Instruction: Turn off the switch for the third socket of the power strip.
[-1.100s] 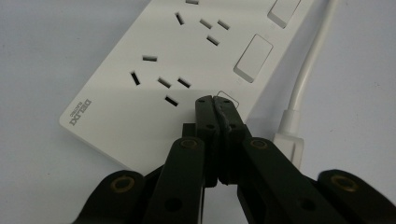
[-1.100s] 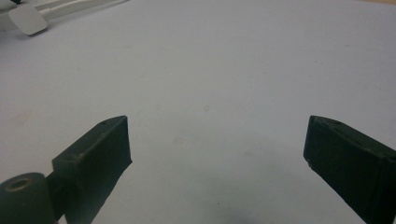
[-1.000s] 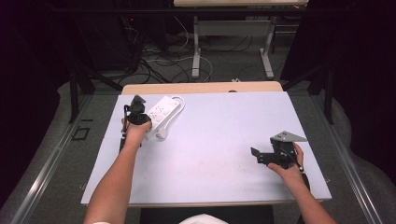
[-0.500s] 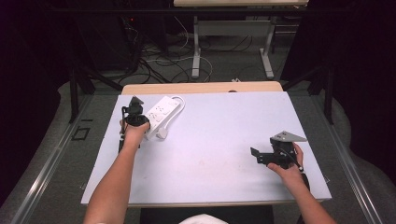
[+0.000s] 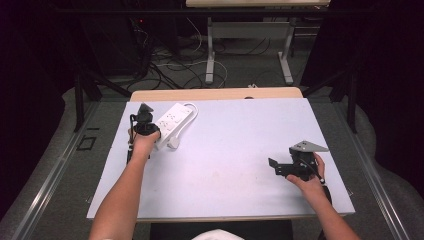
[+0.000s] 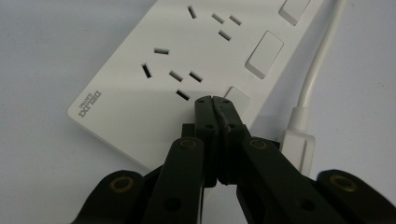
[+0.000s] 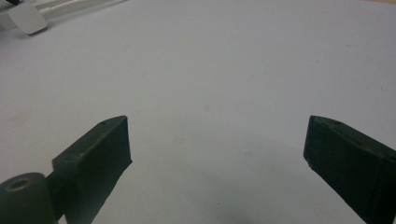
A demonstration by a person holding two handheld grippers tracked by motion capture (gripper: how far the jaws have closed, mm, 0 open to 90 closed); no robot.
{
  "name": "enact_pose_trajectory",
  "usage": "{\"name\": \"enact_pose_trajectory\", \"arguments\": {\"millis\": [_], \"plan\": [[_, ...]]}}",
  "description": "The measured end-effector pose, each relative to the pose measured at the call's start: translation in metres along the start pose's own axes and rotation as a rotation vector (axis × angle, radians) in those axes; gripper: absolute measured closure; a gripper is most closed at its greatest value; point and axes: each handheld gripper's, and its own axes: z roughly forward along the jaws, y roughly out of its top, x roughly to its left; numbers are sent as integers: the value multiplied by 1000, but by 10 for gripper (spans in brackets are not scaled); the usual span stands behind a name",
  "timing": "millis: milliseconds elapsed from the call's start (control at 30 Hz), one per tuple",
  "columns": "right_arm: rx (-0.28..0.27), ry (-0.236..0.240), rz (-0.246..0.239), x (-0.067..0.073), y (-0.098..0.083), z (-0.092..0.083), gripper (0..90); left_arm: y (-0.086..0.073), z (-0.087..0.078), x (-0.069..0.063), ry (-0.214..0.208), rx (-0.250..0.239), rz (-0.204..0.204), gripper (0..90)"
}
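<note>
Left claw (image 6: 214,100) jaws pressed together, tips over the white power strip (image 6: 187,60) beside its nearest rocker switch (image 6: 237,99); contact with the switch cannot be confirmed. Strip lies upper left of the bench (image 5: 235,150). Right claw (image 7: 217,144) jaws wide apart, holding nothing, lower right.

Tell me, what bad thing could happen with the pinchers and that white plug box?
The shut left gripper pokes at a switch on the power strip; it might slip off or shove the strip sideways. The plug lies close beside it and could get bumped. The open right gripper is too far away to steady anything.
</note>
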Motion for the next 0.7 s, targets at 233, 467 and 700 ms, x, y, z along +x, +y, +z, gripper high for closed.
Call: {"name": "enact_pose_trajectory", "arguments": {"millis": [233, 467, 700], "plan": [[7, -5, 1, 0, 0, -1, 66, 0, 0, 3, -20, 2, -17, 890], [4, -6, 10, 0, 0, -1, 69, 0, -1, 4, -42, -5, -27, 846], [1, 1, -10, -1, 0, 0, 69, 0, -6, 7, -61, -23, -33, 804]]}}
